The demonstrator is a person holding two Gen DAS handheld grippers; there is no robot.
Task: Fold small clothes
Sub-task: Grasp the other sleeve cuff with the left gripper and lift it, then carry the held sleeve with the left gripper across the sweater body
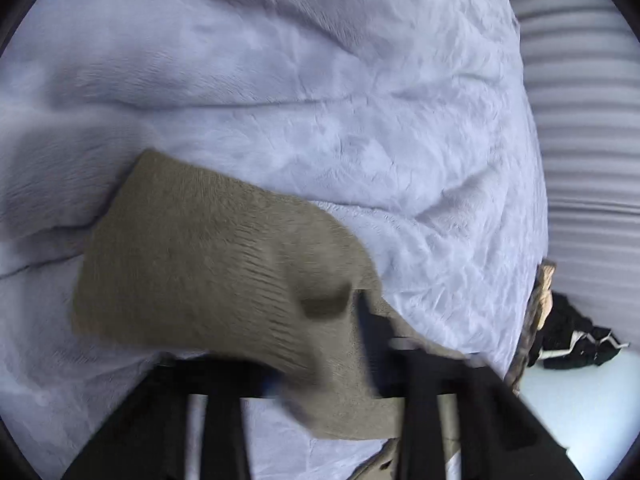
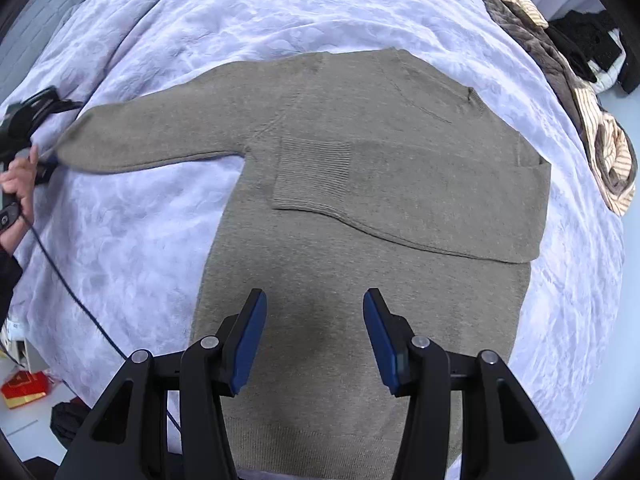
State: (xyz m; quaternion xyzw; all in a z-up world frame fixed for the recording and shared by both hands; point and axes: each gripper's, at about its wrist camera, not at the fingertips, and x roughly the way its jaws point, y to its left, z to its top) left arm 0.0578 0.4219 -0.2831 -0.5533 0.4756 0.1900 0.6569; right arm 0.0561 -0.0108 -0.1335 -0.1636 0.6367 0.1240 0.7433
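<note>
Two black fingers with blue pads on the right gripper (image 2: 314,340) stand wide apart, holding nothing, just above the bottom part of the soft brown knitted sweater (image 2: 360,208). It lies flat on the bumpy pale purple blanket (image 2: 140,220). One sleeve is folded across its chest. The other sleeve (image 1: 208,252) stretches out to the left gripper (image 1: 320,364), which pinches its cuff tight. A pile of brown and striped clothes (image 2: 580,92) sits at the blanket's far edge.
</note>
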